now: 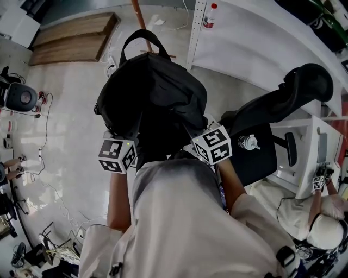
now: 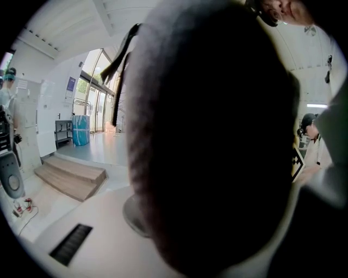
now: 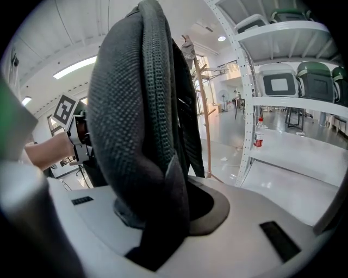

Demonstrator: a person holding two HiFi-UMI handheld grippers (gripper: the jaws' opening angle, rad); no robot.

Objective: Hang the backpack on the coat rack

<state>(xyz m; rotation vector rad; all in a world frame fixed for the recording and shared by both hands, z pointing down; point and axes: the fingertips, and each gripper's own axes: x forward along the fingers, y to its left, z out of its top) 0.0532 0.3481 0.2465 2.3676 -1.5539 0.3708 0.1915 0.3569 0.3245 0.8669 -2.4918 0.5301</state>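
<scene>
Black backpack [image 1: 152,89] held off the floor in front of the person; the wooden coat rack [image 3: 203,114] stands beyond it. Left gripper [image 1: 120,142]: jaws clamped on the backpack's dark body. Right gripper [image 1: 201,138]: jaws clamped on its padded strap [image 3: 144,108]. The label on the bottle [image 1: 210,16] is too small to read.

Pale floor [image 1: 76,119] bears a wooden platform [image 1: 73,38]; the white shelf [image 1: 261,43] holds a bottle [image 1: 210,16].
</scene>
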